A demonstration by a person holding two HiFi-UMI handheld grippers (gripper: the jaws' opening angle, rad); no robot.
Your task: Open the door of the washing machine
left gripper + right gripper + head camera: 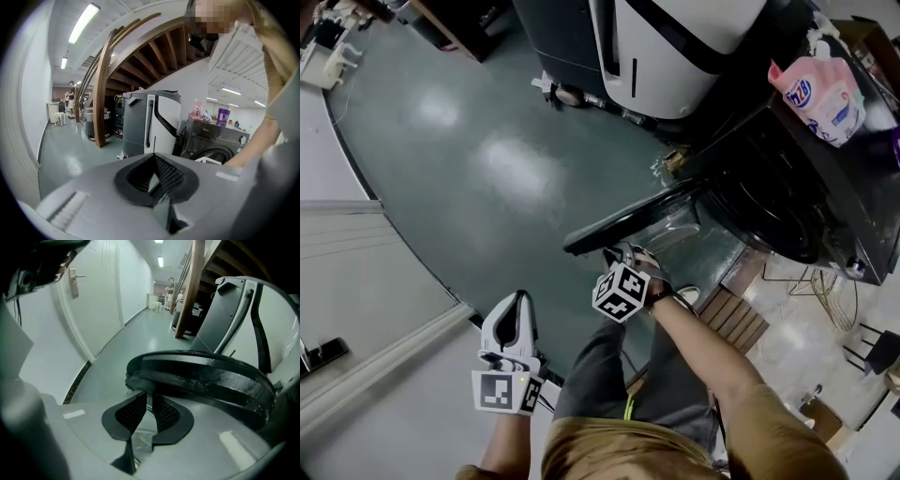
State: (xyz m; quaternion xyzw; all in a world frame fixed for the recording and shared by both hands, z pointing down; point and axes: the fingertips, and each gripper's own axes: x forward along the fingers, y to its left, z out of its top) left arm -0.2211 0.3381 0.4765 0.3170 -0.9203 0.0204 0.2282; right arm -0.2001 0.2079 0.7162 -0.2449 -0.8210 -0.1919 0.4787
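Left claw [520,300] low left, near, over floor [487,159]: pinched together, empty. Broad floor room left of door. Right claw [149,397] narrow, clamped on rim of door [642,220]. Door stands wide open, hinged to washing machine [806,178] at right. Front panel reads "Midea" [209,132]. Pink pouch [820,94] on top, print unreadable.

I see long ceiling strip lights [83,22] glaring off the glossy grey-green floor [502,164]; fisheye edges darken and bend.

Blk round door [619,226] swung wide open off dark washer [825,187].
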